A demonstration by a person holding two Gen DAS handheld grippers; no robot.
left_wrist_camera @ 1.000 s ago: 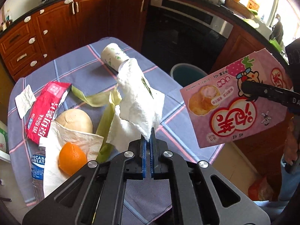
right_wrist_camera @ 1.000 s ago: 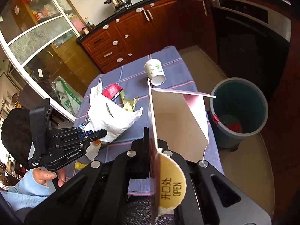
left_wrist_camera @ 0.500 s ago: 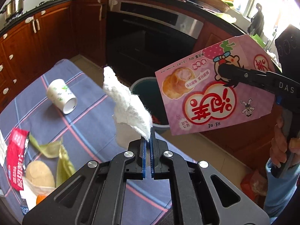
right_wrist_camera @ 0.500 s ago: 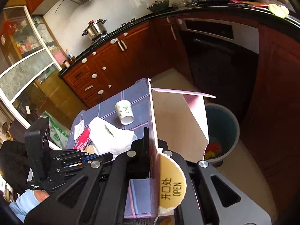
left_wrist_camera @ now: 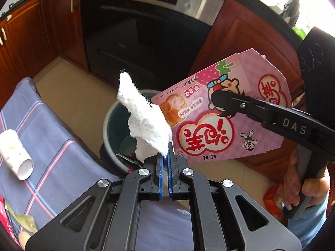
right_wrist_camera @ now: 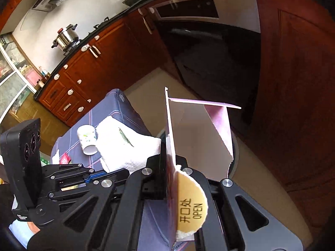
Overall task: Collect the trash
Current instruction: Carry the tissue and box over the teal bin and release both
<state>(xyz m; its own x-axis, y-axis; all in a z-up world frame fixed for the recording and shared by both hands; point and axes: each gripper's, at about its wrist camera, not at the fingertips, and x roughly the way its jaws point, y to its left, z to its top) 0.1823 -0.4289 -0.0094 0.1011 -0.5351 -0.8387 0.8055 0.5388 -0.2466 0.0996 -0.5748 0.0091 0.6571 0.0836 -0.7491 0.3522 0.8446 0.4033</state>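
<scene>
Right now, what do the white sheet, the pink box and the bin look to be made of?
White sheet: soft paper towel, matte and dimpled, with a frayed edge, hanging limp from the left gripper.
Pink box: thin cardboard, printed and slightly shiny outside, plain pale inside, flattened and held stiff in the right gripper.
Bin: probably plastic, with a smooth teal wall.

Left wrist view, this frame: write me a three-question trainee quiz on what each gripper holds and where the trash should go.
1. True or false: the left gripper is shut on the crumpled white paper towel.
2. What does the right gripper hold?
A. white paper cup
B. flattened pink snack carton
C. nothing
3. Fill in: both held items hang near the round dark-green ____ standing on the floor.

Key: 1 true; 2 B; 3 bin.
</scene>
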